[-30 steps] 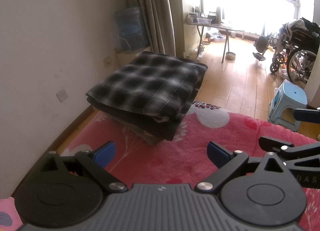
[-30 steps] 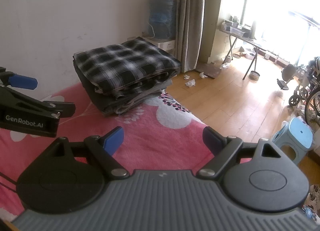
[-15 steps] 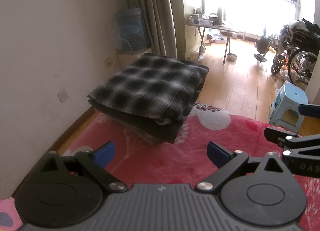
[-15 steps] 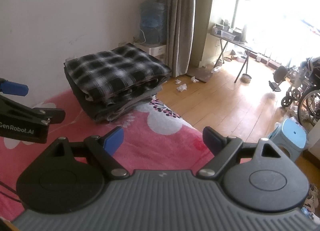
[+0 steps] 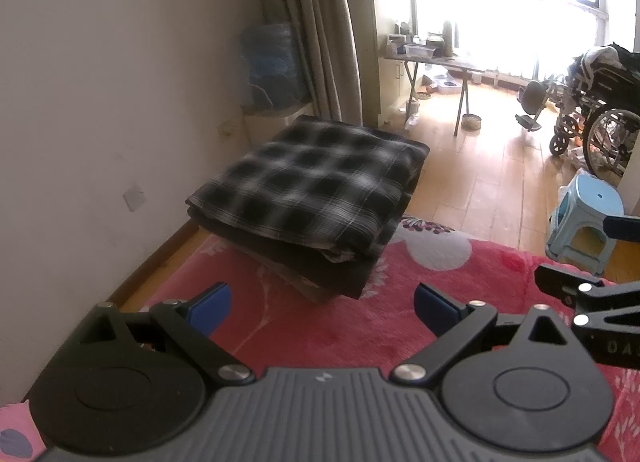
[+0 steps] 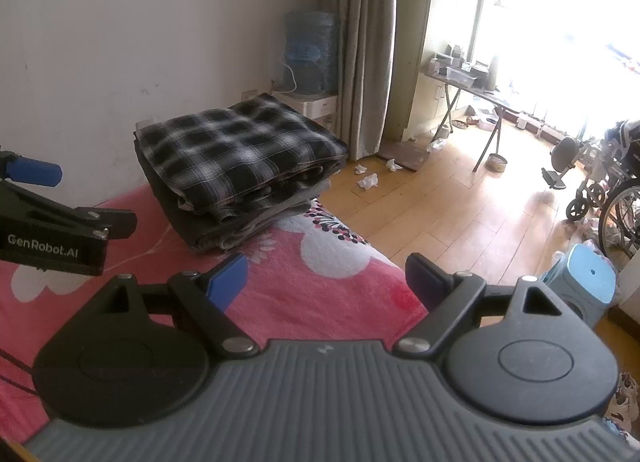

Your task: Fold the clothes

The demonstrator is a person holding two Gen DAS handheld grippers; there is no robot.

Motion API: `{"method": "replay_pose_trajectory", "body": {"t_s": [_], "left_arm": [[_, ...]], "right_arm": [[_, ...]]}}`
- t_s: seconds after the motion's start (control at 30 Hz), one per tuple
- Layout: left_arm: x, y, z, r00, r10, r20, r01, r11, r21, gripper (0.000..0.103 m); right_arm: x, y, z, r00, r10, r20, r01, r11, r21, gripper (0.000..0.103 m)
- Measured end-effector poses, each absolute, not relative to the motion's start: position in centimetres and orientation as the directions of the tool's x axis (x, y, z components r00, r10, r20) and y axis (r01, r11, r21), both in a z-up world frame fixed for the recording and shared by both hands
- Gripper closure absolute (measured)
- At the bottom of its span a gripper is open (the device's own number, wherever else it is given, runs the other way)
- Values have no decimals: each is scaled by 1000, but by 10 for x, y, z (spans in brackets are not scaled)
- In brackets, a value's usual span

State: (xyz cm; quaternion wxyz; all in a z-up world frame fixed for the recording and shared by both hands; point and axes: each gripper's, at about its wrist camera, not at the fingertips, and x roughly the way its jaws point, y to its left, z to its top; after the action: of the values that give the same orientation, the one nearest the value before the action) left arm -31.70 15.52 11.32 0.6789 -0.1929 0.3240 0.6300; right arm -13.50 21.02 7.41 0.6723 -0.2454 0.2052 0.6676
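I find both tools idle over the blanket (image 5: 320,326), a pink fleece with white flower shapes that covers the surface in front of me.

Left gripper (image 5: 322,304): jaws spread wide, nothing between the blue pads (image 5: 210,304), only bare blanket beneath. Released.

Right gripper (image 6: 326,276): jaws likewise spread wide, pads (image 6: 226,280) clear of any cloth. Released. It sits just beside the left one; each shows at the edge of the other's view.

The clothes: a folded stack (image 5: 316,198) lies at the far corner of the blanket, close to the wall (image 5: 120,82). A black-and-white plaid piece (image 6: 236,150) lies on top, folded flat with its edges roughly square; darker and grey folded layers (image 6: 248,222) sit beneath it. The stack is well apart from both grippers, and neither touches it. I see no loose garment on the near part of the blanket.

Beyond the blanket's far edge lies the wooden floor (image 6: 460,206), with crumpled scraps (image 6: 368,180) on it near a curtain (image 6: 360,42). A water jug (image 6: 310,50) stands behind the stack. A blue stool (image 5: 588,222) stands off the right edge, a wheelchair (image 5: 592,110) farther back, and a folding table (image 5: 436,62) by the bright window.
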Motion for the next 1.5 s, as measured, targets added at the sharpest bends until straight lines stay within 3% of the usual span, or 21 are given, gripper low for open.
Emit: {"method": "replay_pose_trajectory", "body": {"t_s": [1.5], "left_arm": [[-315,153,112,-11,728,-685,-980,128,152,4]], "right_arm": [[-135,209,73,16,800,-600,-998,-21,-54,17]]}}
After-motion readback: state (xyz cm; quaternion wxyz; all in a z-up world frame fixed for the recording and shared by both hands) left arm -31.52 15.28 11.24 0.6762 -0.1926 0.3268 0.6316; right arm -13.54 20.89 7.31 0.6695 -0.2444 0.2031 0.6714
